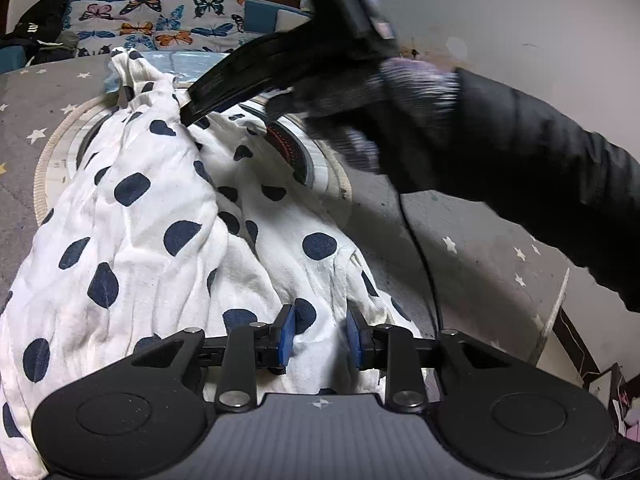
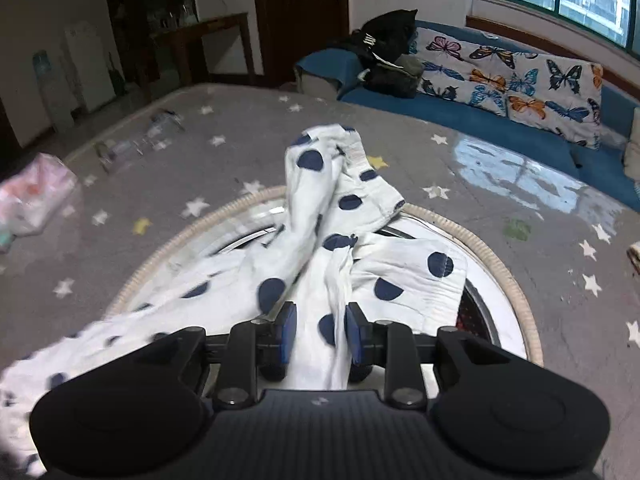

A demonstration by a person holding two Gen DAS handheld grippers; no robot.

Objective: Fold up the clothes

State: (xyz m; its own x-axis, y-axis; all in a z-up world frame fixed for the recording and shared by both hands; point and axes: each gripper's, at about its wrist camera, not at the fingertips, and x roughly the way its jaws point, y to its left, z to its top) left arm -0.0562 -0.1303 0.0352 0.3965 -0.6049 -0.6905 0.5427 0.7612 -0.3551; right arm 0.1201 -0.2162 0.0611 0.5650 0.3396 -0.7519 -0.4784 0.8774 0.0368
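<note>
A: The blue fingers (image 1: 286,334) of the left gripper (image 1: 320,336) stand a little apart with the polka-dot garment (image 1: 168,216) bunched between them. Is that a grip?

B: The cloth fills the gap and rises taut from it, so the left gripper looks clamped on the near edge. The likely reason is to anchor that edge while the other end is handled.

A: And the right gripper (image 2: 320,338)?

B: Its pads flank a twisted rope of the same garment, but the left-hand pad shows a sliver of space. Whether it pinches the cloth or merely straddles it cannot be told. In the left wrist view its dark fingers reach into the gathered far end of the garment.

A: Where does the garment lie?

B: Take the round rope-edged mat (image 2: 500,276) as the mark: the garment is draped across the middle of it, one crumpled end lifted above its far rim, the other trailing off its near-left rim onto the star-patterned grey cloth (image 2: 520,216).

A: Why stretched like that?

B: Probably to pull the bundle straight between two held ends before any fold is laid; it is not flat yet.
</note>
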